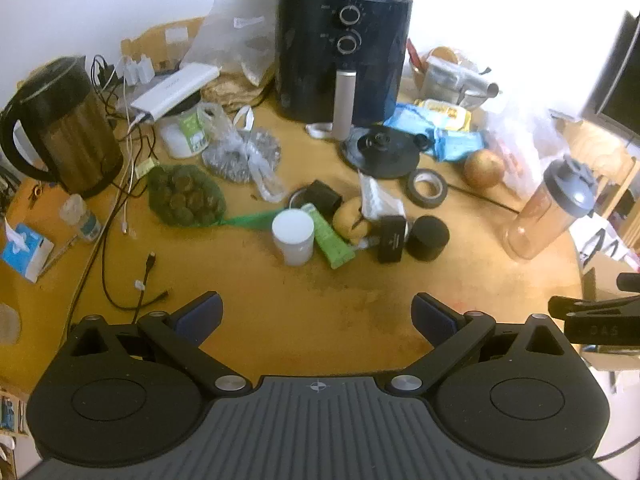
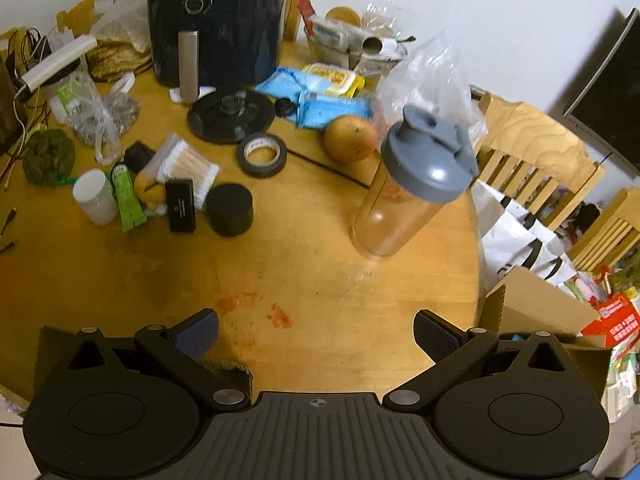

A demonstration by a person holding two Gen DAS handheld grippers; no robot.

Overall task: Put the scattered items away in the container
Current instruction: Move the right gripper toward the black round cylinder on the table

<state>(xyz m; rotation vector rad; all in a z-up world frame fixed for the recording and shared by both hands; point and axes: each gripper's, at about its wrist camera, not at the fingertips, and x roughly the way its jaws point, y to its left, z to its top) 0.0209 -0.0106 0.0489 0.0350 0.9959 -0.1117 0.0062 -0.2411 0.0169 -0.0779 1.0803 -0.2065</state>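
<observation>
Cluttered round wooden table (image 1: 248, 332) ahead of you: both the left gripper (image 1: 318, 312) and right gripper (image 2: 316, 334) hang wide and empty. Scattered items cluster mid-table, white jar (image 1: 293, 236) nearest; a cardboard box (image 2: 536, 304) sits at the right edge. Straddle the jar squarely before you squeeze.

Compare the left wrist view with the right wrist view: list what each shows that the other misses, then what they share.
Only the left wrist view shows the electric kettle, the blue tissue box and the small water bottle at the table's left edge.

Only the right wrist view shows the wooden chair, the white bag and the cardboard box beside the table.

Both show the air fryer, shaker bottle, tape roll, white jar, green tube and black round tin. Each view's own gripper, left gripper and right gripper, is open and empty.
</observation>
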